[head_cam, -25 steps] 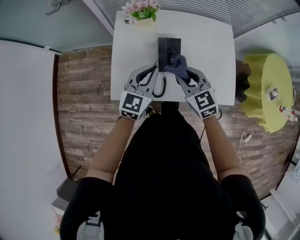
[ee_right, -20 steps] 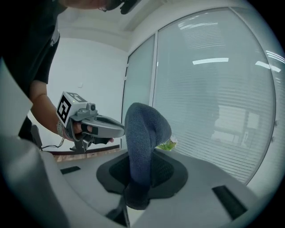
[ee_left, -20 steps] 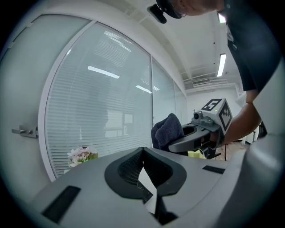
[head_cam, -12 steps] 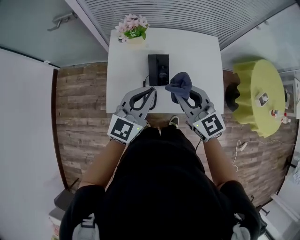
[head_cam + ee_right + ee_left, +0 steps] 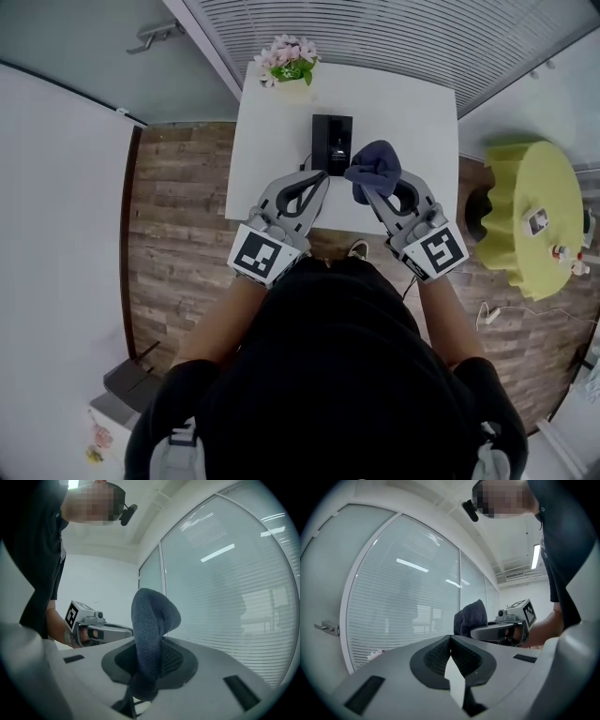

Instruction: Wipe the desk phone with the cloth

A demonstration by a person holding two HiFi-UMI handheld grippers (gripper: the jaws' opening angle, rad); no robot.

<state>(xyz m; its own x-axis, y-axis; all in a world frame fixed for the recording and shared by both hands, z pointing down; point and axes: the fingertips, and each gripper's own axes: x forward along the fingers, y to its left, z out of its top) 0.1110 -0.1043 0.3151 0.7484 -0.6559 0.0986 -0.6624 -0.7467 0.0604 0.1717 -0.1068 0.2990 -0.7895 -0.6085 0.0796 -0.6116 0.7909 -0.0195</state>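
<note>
Clamps the dark cloth (image 5: 373, 165) in the jaws of the right gripper (image 5: 382, 194), up in the air above the white surface (image 5: 412, 103), just right of the black desk phone (image 5: 332, 143). Holds the left gripper (image 5: 316, 181) alongside, jaws together on nothing.

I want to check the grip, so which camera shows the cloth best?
The right gripper view: the cloth fills its middle, pinched between the jaws of the right gripper, which are shut on it. The head view shows it small, bunched above the table. The left gripper view shows only its upper part from the side.
</note>
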